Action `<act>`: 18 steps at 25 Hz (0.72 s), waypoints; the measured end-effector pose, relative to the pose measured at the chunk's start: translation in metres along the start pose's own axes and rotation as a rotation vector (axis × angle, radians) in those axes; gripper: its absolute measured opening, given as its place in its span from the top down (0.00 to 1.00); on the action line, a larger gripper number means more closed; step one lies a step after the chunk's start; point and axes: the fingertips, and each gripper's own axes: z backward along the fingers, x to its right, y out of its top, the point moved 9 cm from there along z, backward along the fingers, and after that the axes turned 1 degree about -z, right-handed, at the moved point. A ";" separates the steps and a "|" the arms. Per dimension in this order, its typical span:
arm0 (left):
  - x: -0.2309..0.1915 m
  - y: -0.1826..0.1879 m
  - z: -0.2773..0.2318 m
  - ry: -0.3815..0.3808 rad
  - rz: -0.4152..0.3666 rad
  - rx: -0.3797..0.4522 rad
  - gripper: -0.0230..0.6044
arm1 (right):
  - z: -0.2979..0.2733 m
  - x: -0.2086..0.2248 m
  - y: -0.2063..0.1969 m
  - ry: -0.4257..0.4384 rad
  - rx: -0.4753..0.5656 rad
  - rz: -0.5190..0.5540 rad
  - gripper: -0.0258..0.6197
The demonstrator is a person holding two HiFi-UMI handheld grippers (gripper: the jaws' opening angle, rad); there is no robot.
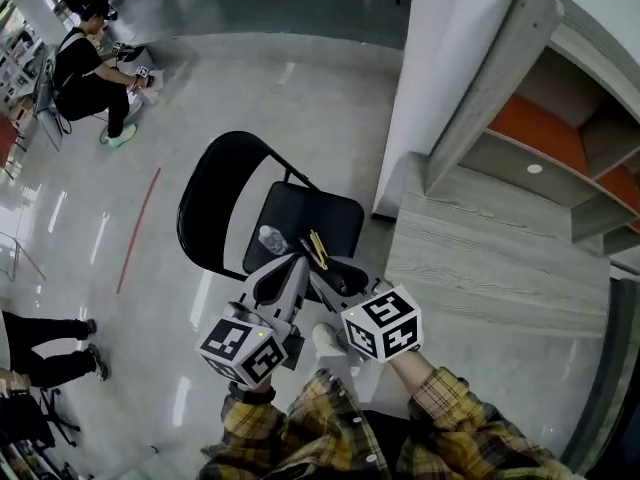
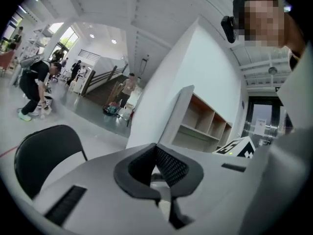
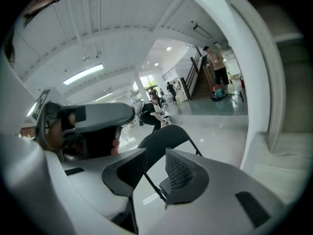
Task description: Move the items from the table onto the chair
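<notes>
Head view: the left gripper (image 1: 290, 268) and the right gripper (image 1: 340, 276) are held side by side, close together, and overlap the near edge of the black folding chair (image 1: 322, 216).
Left gripper: in the left gripper view its pads meet at the tips, so it is closed with nothing between them.
Right gripper: in the right gripper view the jaws stand apart. Only the chair's backrest and the floor show through the gap, so it holds nothing.
Items: a small clear bottle (image 1: 271, 238) and a few thin yellow and dark sticks (image 1: 316, 250) lie near each other on the seat, toward its near left part.
Edges: a grey wood-grain table (image 1: 480, 268) stands just right of the chair, with its corner near the seat. A white pillar (image 1: 440, 78) rises behind that corner, and a shelf unit (image 1: 560, 118) with orange panels stands along the table's far side.
Open room: the floor (image 1: 300, 88) stretches wide to the left of and beyond the chair. A red line (image 1: 140, 230) runs across it, apart from the chair.
Surface: glossy pale grey, streaked with light reflections.
Room: a large hall. A crouching person in black (image 1: 88, 68) and another person's legs (image 1: 50, 336) are both well apart from the chair.
</notes>
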 end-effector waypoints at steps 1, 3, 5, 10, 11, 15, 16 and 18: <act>0.017 0.006 -0.008 -0.024 -0.014 0.012 0.96 | 0.021 0.004 0.008 -0.008 0.030 0.023 0.76; 0.056 0.010 -0.027 -0.070 -0.037 0.027 0.96 | 0.070 0.019 0.020 -0.033 0.087 0.061 0.77; 0.100 0.010 -0.049 -0.126 -0.060 0.027 0.96 | 0.123 0.038 0.031 -0.084 0.148 0.092 0.79; 0.213 -0.003 -0.111 -0.289 -0.087 0.021 0.96 | 0.269 0.091 0.052 -0.282 0.311 0.190 0.85; 0.235 -0.008 -0.122 -0.313 -0.092 0.019 0.96 | 0.297 0.102 0.052 -0.309 0.331 0.196 0.86; 0.317 -0.027 -0.164 -0.402 -0.103 0.010 0.96 | 0.392 0.149 0.045 -0.426 0.362 0.203 0.88; 0.335 -0.031 -0.173 -0.420 -0.107 0.001 0.96 | 0.412 0.162 0.041 -0.450 0.362 0.191 0.89; 0.368 -0.039 -0.188 -0.461 -0.120 -0.025 0.96 | 0.448 0.181 0.032 -0.491 0.364 0.166 0.90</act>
